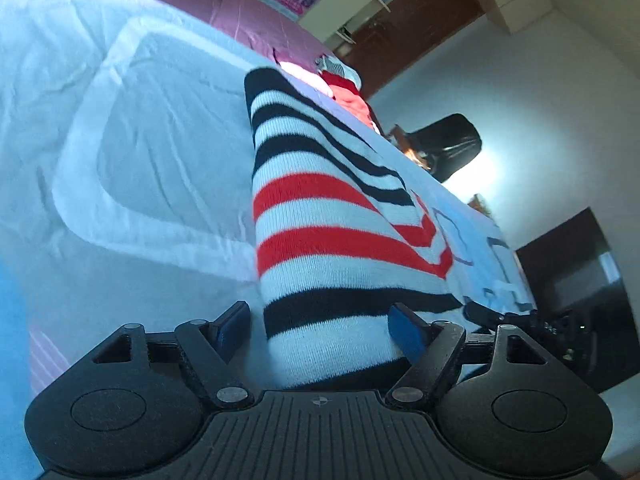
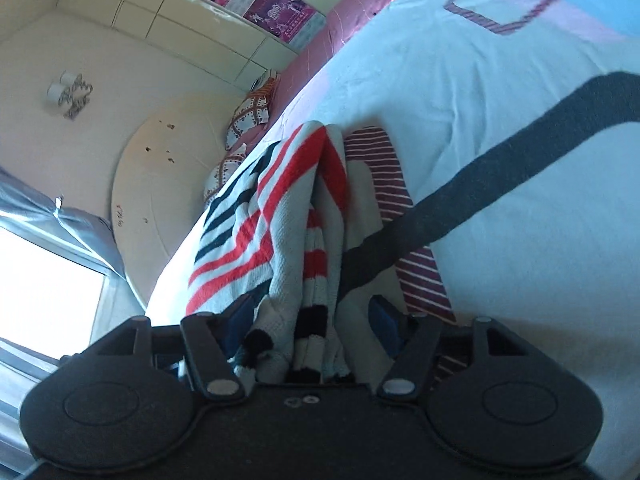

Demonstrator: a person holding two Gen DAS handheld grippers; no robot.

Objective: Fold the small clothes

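A small knit sweater (image 1: 320, 216) with black, red and white stripes lies on the white bedspread (image 1: 120, 120). In the left wrist view my left gripper (image 1: 320, 328) stands with its blue pads either side of the sweater's near edge, wide apart, the cloth lying between them. In the right wrist view my right gripper (image 2: 310, 322) has bunched folds of the same sweater (image 2: 280, 208) between its blue pads; the jaws stand fairly wide. A maroon striped cloth (image 2: 392, 184) lies beside the sweater on the bed.
The bedspread (image 2: 480, 120) has dark line patterns. A pink headboard (image 1: 248, 20) and a red garment (image 1: 348, 96) are at the far end. A black chair (image 1: 448, 144) and dark cabinet (image 1: 580, 280) stand beside the bed. Patterned pillows (image 2: 248, 120) lie near the wall.
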